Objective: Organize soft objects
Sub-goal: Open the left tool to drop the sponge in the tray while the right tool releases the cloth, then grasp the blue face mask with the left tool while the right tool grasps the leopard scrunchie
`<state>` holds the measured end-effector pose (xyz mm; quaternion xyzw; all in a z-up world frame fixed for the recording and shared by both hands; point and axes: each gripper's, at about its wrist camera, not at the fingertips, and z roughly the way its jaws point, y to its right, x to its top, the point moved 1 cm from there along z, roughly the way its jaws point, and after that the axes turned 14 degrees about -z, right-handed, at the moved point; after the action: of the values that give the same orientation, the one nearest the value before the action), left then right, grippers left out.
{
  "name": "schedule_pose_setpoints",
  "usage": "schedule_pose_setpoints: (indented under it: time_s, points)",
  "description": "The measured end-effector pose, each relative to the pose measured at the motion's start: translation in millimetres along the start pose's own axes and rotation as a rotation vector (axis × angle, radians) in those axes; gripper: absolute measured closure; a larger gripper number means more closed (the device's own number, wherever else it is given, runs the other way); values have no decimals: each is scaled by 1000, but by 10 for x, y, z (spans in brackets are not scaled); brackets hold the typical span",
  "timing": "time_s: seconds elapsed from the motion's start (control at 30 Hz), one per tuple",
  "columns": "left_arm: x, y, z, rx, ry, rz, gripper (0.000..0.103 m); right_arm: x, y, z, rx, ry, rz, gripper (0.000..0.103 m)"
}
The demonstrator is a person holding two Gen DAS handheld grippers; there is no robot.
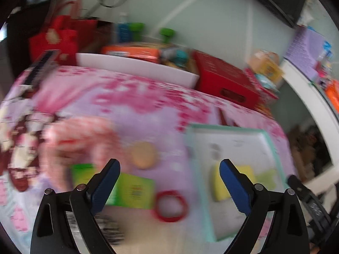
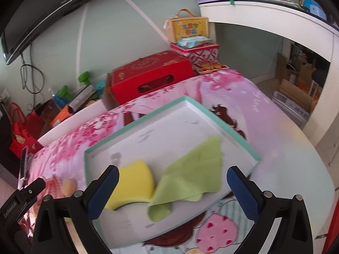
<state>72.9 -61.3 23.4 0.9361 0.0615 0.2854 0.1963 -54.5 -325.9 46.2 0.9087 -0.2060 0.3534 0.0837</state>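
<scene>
Both grippers are wide and empty: the right gripper [image 2: 171, 190] hovers over the tray [image 2: 135, 118] holding sponge [image 2: 135, 182] and cloth [image 2: 195, 169]; the left gripper [image 1: 169, 186] likely fetches the puff [image 1: 144, 155] ahead.

Sponge [image 2: 131, 182] and cloth [image 2: 190, 173] in tray [image 2: 135, 122]

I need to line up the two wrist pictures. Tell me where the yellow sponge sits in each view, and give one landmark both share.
Left wrist: the yellow sponge is lower right, inside the teal-rimmed tray, partly behind the gripper's finger.
Right wrist: the yellow sponge is lower left of centre, in the tray beside the green cloth.
Shared landmark: the red box behind the table.
</scene>
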Motion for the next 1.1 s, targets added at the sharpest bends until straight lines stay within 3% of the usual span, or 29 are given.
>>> schedule_pose_setpoints:
  time_s: [0.13,0.3,0.73,1.1]
  points:
    - [132,-319,-154,165,54,-30,8,12,-318,-8,52,-7,-59,0]
    - [191,-698,-316,265,70,-87,8,2,-704,-24,132,-13,-127,0]
    - [61,-1142,-544,291,38,-144,8,-272,-1817,-41,363,-85,-380,0]
    - [-213,-1678,-526,338,-59,-207,8,-545,-2161,40,452,-167,-435,0]
